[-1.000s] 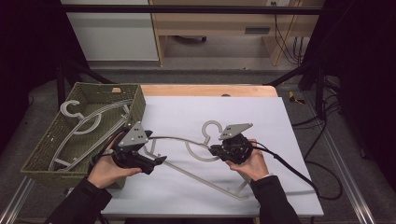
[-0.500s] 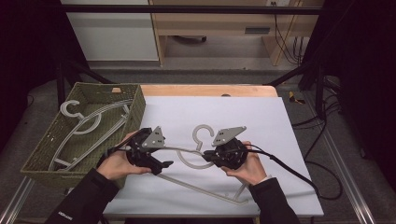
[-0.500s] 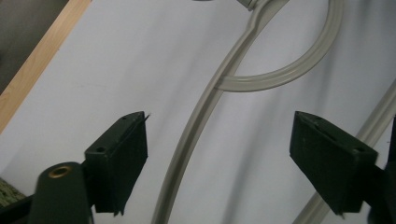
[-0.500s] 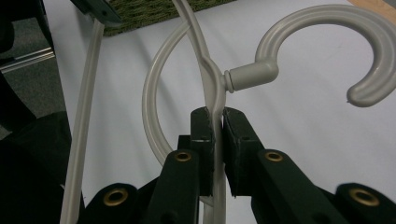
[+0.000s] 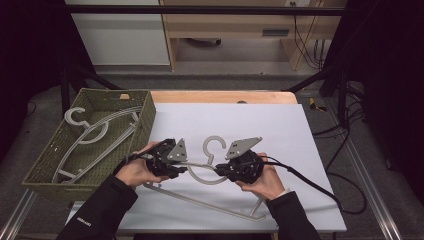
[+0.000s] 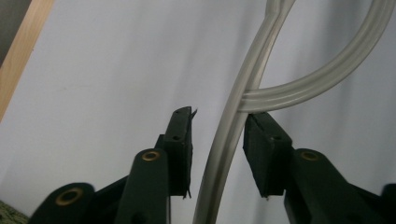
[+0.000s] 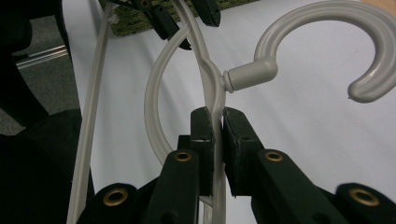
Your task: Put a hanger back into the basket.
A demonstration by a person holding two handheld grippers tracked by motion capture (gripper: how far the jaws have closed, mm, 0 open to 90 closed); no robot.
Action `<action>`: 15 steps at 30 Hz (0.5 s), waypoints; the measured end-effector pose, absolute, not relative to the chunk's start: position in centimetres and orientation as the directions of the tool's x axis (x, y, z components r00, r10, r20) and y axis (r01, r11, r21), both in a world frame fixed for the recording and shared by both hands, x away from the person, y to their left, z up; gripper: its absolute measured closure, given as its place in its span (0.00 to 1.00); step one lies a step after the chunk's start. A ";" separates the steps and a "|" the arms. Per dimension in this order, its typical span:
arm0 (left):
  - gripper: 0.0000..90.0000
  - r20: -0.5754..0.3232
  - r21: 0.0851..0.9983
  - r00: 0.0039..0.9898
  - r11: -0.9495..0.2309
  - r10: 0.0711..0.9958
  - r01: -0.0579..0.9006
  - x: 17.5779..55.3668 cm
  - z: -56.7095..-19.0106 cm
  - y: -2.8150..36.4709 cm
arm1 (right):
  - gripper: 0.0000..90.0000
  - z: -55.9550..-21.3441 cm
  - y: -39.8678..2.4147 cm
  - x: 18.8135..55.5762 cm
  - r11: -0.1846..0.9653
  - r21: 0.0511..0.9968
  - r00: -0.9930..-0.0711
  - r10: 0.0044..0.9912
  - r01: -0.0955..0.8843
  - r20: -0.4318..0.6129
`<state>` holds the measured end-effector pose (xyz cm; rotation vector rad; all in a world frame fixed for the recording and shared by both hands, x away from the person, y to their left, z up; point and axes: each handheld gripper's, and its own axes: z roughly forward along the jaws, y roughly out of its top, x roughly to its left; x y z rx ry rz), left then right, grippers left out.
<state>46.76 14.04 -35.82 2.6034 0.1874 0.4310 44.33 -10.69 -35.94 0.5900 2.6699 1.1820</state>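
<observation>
A grey plastic hanger (image 5: 212, 145) lies on the white table, its hook pointing away from me. My right gripper (image 5: 221, 173) is shut on its shoulder just below the neck; in the right gripper view both pads press the hanger (image 7: 247, 72) at my right gripper (image 7: 216, 116). My left gripper (image 5: 185, 167) is at the hanger's other shoulder. In the left gripper view the jaws of my left gripper (image 6: 218, 126) stand open around the hanger's arm (image 6: 226, 140), with a gap on the left side. The left gripper's black jaws also appear far off (image 7: 161, 21).
A green woven basket (image 5: 145, 125) stands at the table's left edge with other grey hangers (image 5: 95, 132) inside. The white table surface (image 5: 280, 125) stretches back and right. A black cable (image 5: 310, 181) trails right from the right gripper. A wooden strip (image 5: 225, 96) runs along the table's far edge.
My left gripper has moved right, away from the basket, to the hanger's left shoulder. The right gripper and the hanger have shifted slightly left and toward me.
</observation>
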 end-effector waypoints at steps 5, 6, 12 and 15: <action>0.83 0.276 0.462 0.944 -0.886 0.182 0.036 46.5 -36.0 13.9 | 0.93 -36.1 -10.5 44.3 0.609 0.740 -0.912 0.410 0.285 0.014; 0.83 0.283 0.454 0.943 -0.890 0.178 0.032 46.5 -36.1 13.9 | 0.93 -36.2 -10.5 44.4 0.612 0.738 -0.913 0.407 0.286 0.016; 0.87 0.304 0.431 0.941 -0.902 0.150 0.004 45.7 -36.1 14.0 | 0.92 -36.3 -10.5 44.5 0.610 0.743 -0.920 0.392 0.275 0.019; 0.90 0.297 0.430 0.945 -0.903 0.135 -0.006 45.3 -36.1 14.0 | 0.89 -36.1 -10.6 44.4 0.595 0.761 -0.914 0.407 0.260 -0.006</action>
